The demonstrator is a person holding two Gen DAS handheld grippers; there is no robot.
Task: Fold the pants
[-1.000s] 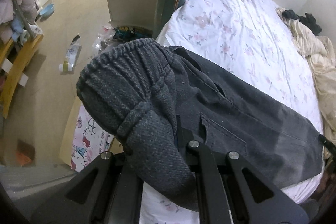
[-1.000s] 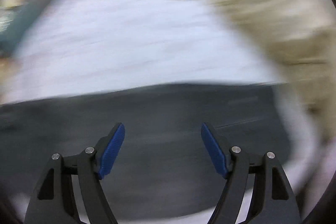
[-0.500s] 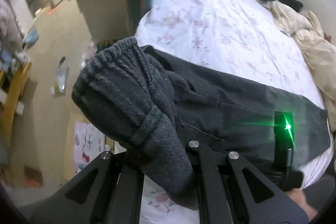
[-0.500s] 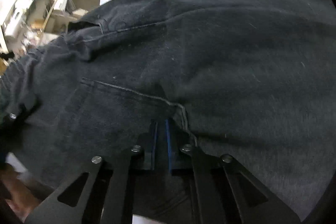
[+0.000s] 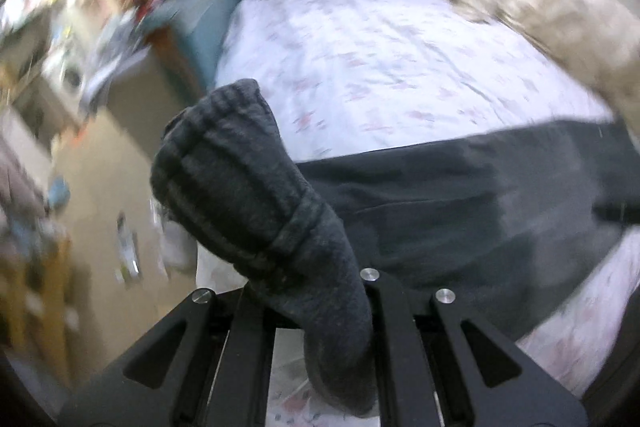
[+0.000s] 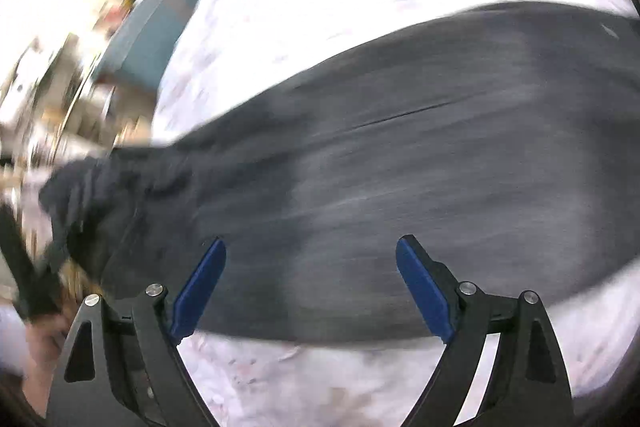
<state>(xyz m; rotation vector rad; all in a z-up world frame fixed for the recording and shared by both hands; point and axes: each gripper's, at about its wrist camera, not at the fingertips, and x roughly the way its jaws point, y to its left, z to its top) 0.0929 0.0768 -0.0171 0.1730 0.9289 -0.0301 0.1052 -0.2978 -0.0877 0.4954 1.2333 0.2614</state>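
Dark grey pants [image 5: 460, 211] lie on a white, pink-flowered sheet [image 5: 400, 67]; blue-padded fingers [image 6: 424, 291].

No text, label, brand, number or sign can be read in either view; both are blurred, and the far clutter is too smeared to tell.

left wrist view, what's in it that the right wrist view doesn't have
Only the left wrist view shows the left gripper shut on the ribbed elastic waistband, and the crumpled beige blanket. Only the right wrist view shows the right gripper, its blue pads opening with nothing pinched between them. Both show the dark grey pants spread on the white floral bedsheet.
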